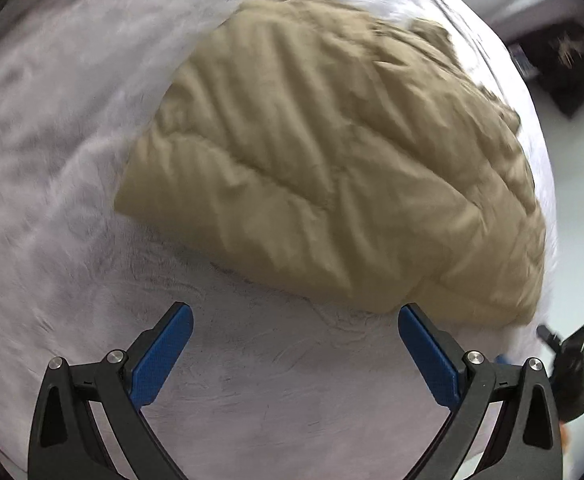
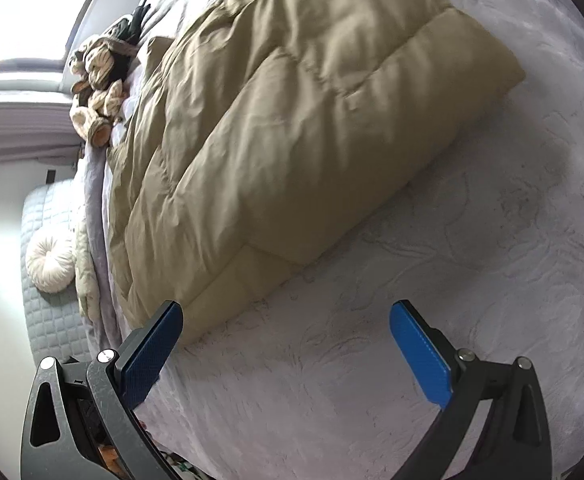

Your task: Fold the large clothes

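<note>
A tan quilted puffer coat [image 1: 332, 168] lies folded over on a pale grey plush bed cover [image 1: 252, 392]. In the left wrist view my left gripper [image 1: 295, 314] hangs open over bare cover just short of the coat's near edge, its right fingertip beside the coat's near corner. The right wrist view shows the same coat [image 2: 292, 132] as a thick folded bundle. My right gripper [image 2: 286, 312] is wide open there, with nothing between its blue pads [image 2: 422, 354]; the left fingertip sits next to the coat's lower corner.
A patterned bundle of cloth [image 2: 98, 80] lies at the far end of the bed. Beside the bed are a quilted grey mat [image 2: 50, 280] and a round white cushion [image 2: 50, 262]. The other gripper's black body [image 1: 570, 364] shows at the right edge of the left wrist view.
</note>
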A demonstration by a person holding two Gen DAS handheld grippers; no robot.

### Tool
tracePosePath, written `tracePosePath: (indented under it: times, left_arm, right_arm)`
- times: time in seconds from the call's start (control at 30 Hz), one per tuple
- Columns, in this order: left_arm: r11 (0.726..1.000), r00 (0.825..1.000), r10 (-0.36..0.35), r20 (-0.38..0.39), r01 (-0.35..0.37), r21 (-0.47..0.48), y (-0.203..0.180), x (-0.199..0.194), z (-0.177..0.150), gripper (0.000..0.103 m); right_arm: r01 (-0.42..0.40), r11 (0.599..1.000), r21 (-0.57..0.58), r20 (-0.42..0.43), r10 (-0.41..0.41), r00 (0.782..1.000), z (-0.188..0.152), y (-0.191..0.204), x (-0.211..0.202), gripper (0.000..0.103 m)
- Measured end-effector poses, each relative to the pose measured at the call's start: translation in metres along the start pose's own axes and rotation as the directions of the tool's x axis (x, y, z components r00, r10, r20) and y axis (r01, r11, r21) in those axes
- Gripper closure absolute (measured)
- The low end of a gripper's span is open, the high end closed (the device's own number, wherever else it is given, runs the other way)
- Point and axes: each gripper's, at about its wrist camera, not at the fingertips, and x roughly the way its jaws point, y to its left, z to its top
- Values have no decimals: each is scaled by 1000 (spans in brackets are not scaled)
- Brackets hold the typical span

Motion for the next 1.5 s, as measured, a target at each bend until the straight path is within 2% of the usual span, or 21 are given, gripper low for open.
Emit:
tracePosePath:
  times: [0.1,0.17,0.27,0.4,0.53,0.73,0.83,0.97,1.13,1.27,1.37,1.4,1.43,1.47,1.5]
  left_arm:
    - [998,999,-46,-3,46,-42,11,3,2,0]
    - [993,995,-102,5,102,-63,16,3,2,0]
    - [976,982,-191,6,191,-110,24,9,6,0]
    - [960,972,-233,8,231,-161,26,22,3,0]
    - [951,964,-263,33,265,-157,23,27,6,0]
    - [920,938,-342,63,347,-180,29,35,24,0]
    - [911,930,-360,74,367,-187,39,39,28,0]
    - [891,914,-392,106,406,-205,41,47,37,0]
    - [885,908,-398,131,418,-206,32,62,43,0]
    - [888,915,-375,149,401,-227,27,70,47,0]
    - [901,929,-332,163,363,-239,22,69,54,1]
    - [904,932,-321,169,355,-240,22,66,53,11]
    - [907,934,-314,172,349,-235,21,64,54,31]
    - [909,934,-312,173,346,-230,20,60,55,38]
    - [912,933,-311,180,347,-220,20,56,56,53]
  right_arm:
    - [-86,993,76,-19,88,996,5,-13,2,0]
    - [-117,988,104,-12,119,993,6,-18,4,0]
    - [-155,979,130,-2,156,988,8,-24,7,0]
    - [-196,967,162,2,198,980,10,-29,15,0]
    - [-240,955,176,3,243,970,10,-33,21,0]
    - [-332,924,189,36,331,943,17,-39,24,0]
    - [-337,923,185,30,337,941,21,-41,30,0]
    - [-379,904,195,40,379,924,28,-42,39,0]
    - [-427,886,181,49,425,904,38,-36,52,0]
    - [-425,892,155,52,422,905,44,-30,62,0]
    - [-428,889,163,59,424,904,46,-29,64,0]
    - [-433,886,166,62,428,901,45,-29,63,0]
    - [-441,882,169,66,436,898,43,-29,60,0]
    - [-447,877,177,72,442,894,40,-30,58,0]
    - [-450,872,191,75,444,893,39,-32,56,0]
